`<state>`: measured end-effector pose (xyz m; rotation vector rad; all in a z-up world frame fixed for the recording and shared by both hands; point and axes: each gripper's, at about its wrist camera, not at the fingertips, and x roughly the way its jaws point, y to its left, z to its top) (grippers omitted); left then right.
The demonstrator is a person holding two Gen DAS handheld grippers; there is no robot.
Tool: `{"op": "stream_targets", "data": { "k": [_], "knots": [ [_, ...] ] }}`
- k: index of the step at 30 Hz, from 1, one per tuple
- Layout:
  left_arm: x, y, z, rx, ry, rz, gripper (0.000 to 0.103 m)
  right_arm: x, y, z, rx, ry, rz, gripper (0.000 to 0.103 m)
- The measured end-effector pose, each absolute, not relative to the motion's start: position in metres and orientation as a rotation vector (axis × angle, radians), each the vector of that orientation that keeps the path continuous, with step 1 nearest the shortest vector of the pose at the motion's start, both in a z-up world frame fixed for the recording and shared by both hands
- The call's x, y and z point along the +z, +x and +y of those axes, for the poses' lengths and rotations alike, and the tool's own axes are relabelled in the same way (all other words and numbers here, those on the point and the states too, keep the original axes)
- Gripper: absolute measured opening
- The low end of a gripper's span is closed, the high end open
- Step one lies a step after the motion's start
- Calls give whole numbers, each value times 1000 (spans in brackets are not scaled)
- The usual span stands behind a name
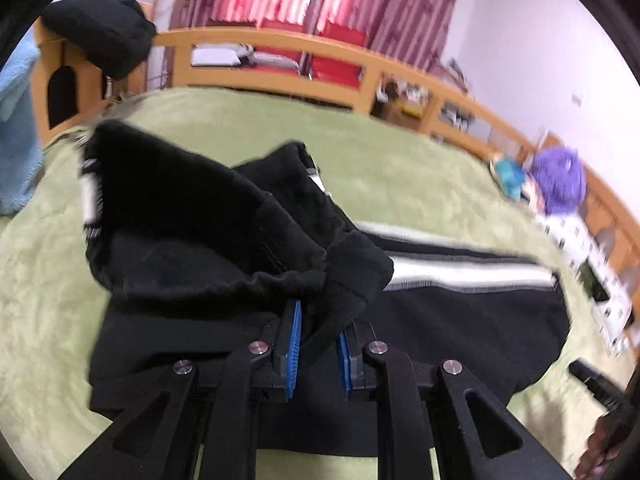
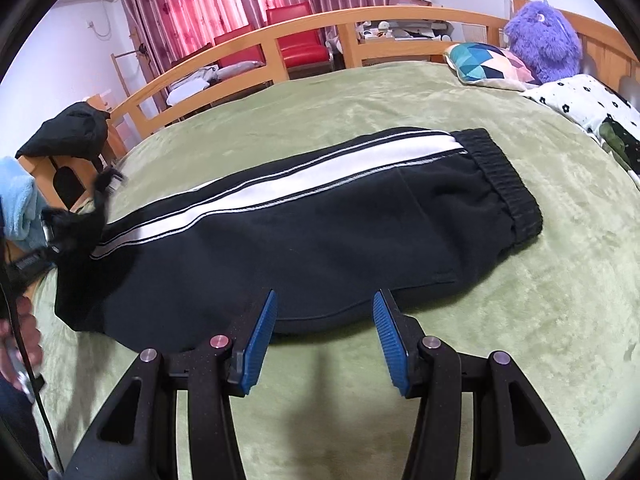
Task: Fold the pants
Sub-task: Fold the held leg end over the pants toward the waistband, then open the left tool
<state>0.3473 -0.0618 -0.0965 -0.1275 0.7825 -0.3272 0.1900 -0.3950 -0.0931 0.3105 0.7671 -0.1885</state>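
Observation:
Black pants (image 2: 320, 236) with a white side stripe (image 2: 280, 184) lie lengthwise on the green bedspread, waistband (image 2: 504, 184) at the right. My left gripper (image 1: 318, 340) is shut on the cuff end of the pants (image 1: 344, 280) and holds it lifted and bunched above the rest of the leg (image 1: 460, 312). It also shows at the left edge of the right wrist view (image 2: 76, 224). My right gripper (image 2: 324, 320) is open and empty, just in front of the near edge of the pants, above the bedspread.
The green bedspread (image 2: 360, 400) covers the bed, framed by a wooden rail (image 2: 304, 28). A patterned pillow (image 2: 488, 64), a purple plush toy (image 2: 544, 44) and a floral quilt (image 2: 588, 108) lie at the right. A black garment (image 2: 68, 136) hangs on the left post.

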Motion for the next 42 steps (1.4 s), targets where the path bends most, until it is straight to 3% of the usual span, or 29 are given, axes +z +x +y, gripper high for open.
{"op": "stream_targets", "data": {
  "k": [5, 15, 24, 27, 30, 32, 34, 39, 42],
  "knots": [
    [-126, 342, -95, -318, -49, 840, 15, -101, 189, -401, -185, 320, 779, 50],
    [-119, 316, -131, -384, 74, 829, 15, -106, 194, -379, -153, 282, 794, 50],
    [-148, 315, -155, -403, 153, 890, 16, -110, 191, -381, -154, 299, 813, 50],
    [-140, 307, -140, -424, 100, 898, 22, -105, 191, -375, -143, 263, 819, 50],
    [-123, 295, -121, -472, 38, 925, 29, -91, 197, -364, -122, 214, 792, 60],
    [-108, 285, -105, -487, 4, 903, 48, -80, 204, -355, -96, 194, 768, 67],
    [-91, 272, -82, -483, -24, 870, 58, -68, 214, -339, -62, 162, 740, 67],
    [-64, 256, 0, -354, -68, 806, 61, -48, 251, -278, 64, 91, 691, 67],
    [-66, 262, 51, -258, -112, 800, 61, -46, 273, -238, 136, 46, 668, 61]
  ]
}}
